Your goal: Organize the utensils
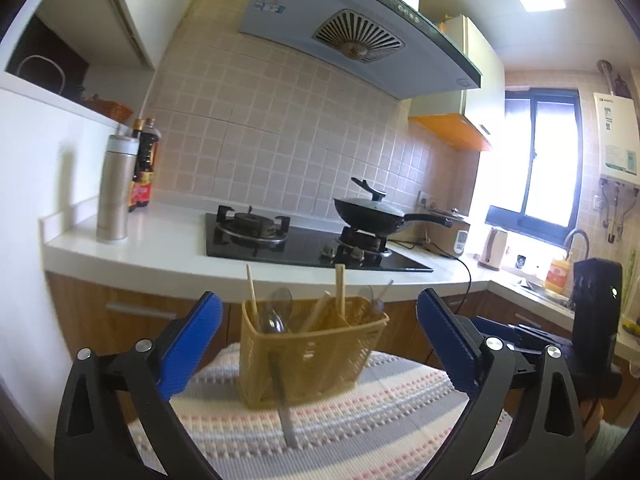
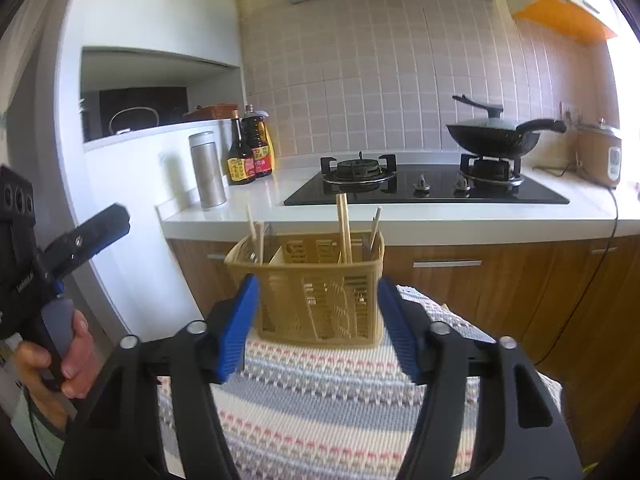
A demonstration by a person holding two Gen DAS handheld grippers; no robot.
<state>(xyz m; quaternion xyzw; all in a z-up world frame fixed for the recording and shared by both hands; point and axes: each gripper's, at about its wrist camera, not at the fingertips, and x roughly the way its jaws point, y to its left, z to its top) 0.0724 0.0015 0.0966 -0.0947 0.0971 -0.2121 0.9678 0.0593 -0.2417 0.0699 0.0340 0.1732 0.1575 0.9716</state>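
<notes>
A tan plastic utensil basket [image 1: 312, 356] stands on a striped woven mat [image 1: 340, 432]. It holds wooden chopsticks [image 1: 340, 290], a clear spoon [image 1: 276, 312] and another utensil at the right end. A metal utensil handle [image 1: 286, 412] lies on the mat in front of it. My left gripper [image 1: 316, 344] is open, its blue pads apart on either side of the basket, nearer the camera. In the right wrist view the basket [image 2: 320, 292] with chopsticks [image 2: 344, 228] stands between my open right gripper [image 2: 318, 320] pads. I cannot tell if they touch it.
A white counter [image 1: 160, 256] behind carries a black gas hob [image 1: 304, 244], a wok with lid [image 1: 372, 212], a steel flask [image 1: 114, 188] and sauce bottles [image 2: 250, 152]. Wooden cabinets [image 2: 480, 292] stand below. A rice cooker [image 2: 600, 152] and a sink [image 1: 548, 292] are at right.
</notes>
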